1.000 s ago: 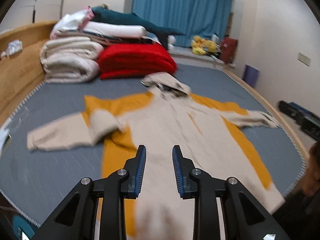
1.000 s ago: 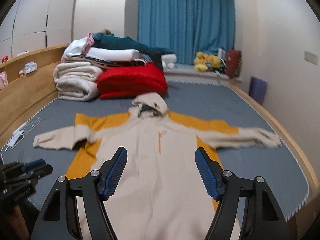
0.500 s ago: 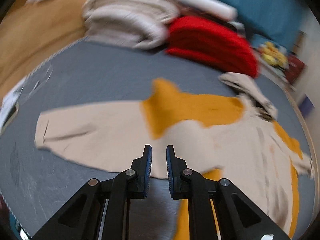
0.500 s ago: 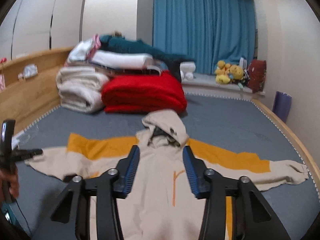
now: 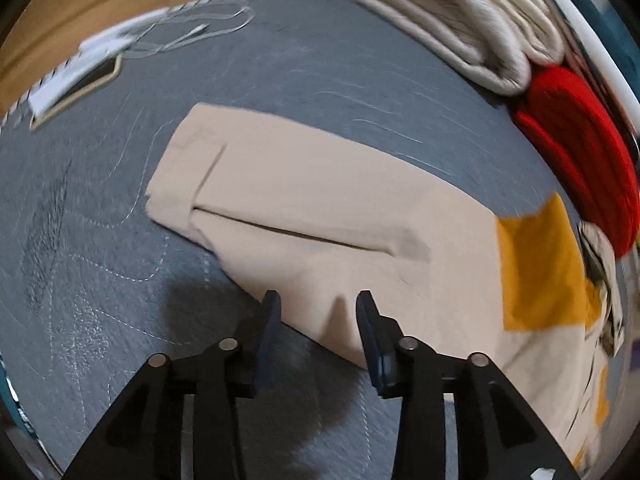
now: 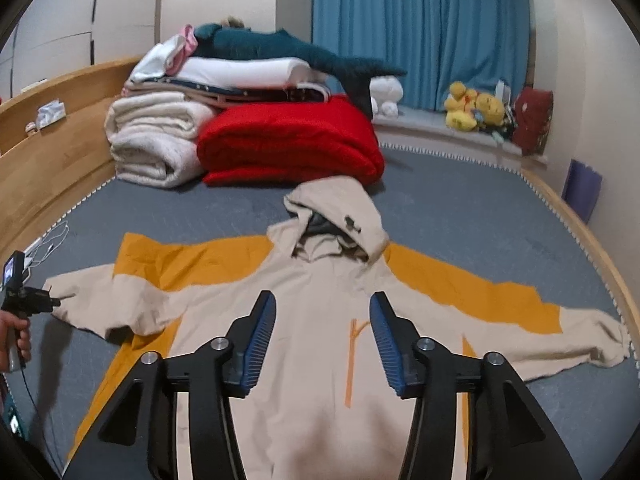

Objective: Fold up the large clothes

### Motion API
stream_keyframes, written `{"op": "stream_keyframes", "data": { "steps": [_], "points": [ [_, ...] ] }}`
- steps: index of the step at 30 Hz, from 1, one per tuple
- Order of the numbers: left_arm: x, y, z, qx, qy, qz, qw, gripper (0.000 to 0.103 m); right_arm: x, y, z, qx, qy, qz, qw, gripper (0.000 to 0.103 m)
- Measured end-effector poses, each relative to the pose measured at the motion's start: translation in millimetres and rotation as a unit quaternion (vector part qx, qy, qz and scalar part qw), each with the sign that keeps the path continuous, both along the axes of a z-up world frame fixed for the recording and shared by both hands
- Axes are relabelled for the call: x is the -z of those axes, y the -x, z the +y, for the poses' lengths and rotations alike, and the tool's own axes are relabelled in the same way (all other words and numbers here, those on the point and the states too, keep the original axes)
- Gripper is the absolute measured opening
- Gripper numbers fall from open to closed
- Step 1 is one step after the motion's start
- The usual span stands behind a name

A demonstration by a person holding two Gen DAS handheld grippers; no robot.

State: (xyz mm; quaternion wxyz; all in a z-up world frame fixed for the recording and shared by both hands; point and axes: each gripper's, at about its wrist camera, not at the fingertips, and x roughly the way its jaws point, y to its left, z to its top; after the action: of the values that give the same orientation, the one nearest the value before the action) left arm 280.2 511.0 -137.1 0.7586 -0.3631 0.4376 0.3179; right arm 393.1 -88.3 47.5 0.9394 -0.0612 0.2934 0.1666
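Observation:
A large beige and orange hooded jacket (image 6: 320, 320) lies flat on the grey bed cover, front up, both sleeves spread out. In the left wrist view its left sleeve (image 5: 304, 216) fills the middle, cuff toward the left. My left gripper (image 5: 318, 300) is open, low over the sleeve's near edge, with a small raised fold of fabric between the jaws. My right gripper (image 6: 322, 300) is open and empty above the jacket's chest, below the hood (image 6: 336, 220). The left gripper also shows at the far left in the right wrist view (image 6: 24, 300).
Folded white blankets (image 6: 156, 144) and a red quilt (image 6: 292, 140) are stacked at the head of the bed. A wooden rail (image 6: 48, 148) runs along the left side. A cable and papers (image 5: 120, 44) lie near the bed's left edge. Plush toys (image 6: 472, 112) sit by the blue curtain.
My left gripper has swung left and dropped down to the left sleeve, and its jaws have opened wider. My right gripper has moved forward over the chest, closing partly and then reopening somewhat.

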Motion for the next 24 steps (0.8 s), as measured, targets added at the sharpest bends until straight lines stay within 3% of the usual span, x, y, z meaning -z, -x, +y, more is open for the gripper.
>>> {"op": "stream_keyframes", "data": {
  "steps": [5,12,15,16,18,20,24],
  "points": [
    [19,10,18,-0.051,0.056,-0.014,0.9970,0.039,11,-13,-1,0.007,0.002,0.022,1.000,0.062],
    [25,12,20,-0.084,0.074,-0.019,0.9935,0.039,20,-22,5,0.003,-0.007,0.046,0.999,0.073],
    [21,9,20,-0.086,0.064,-0.024,0.9939,0.024,26,-25,5,0.003,-0.018,0.065,0.998,0.073],
    [19,7,19,-0.089,0.059,-0.023,0.9940,0.010,27,-26,5,0.003,-0.020,0.069,0.997,0.073],
    [6,5,18,-0.099,0.033,-0.027,0.9941,0.005,28,-26,5,0.004,-0.022,0.071,0.997,0.073],
    [-21,-3,7,-0.094,-0.022,-0.033,0.9948,0.002,28,-26,6,0.003,-0.020,0.071,0.997,0.073],
    [-83,-32,-41,-0.032,-0.114,-0.073,0.9903,0.001,32,-23,11,-0.005,-0.001,0.079,0.997,0.070]
  ]
}}
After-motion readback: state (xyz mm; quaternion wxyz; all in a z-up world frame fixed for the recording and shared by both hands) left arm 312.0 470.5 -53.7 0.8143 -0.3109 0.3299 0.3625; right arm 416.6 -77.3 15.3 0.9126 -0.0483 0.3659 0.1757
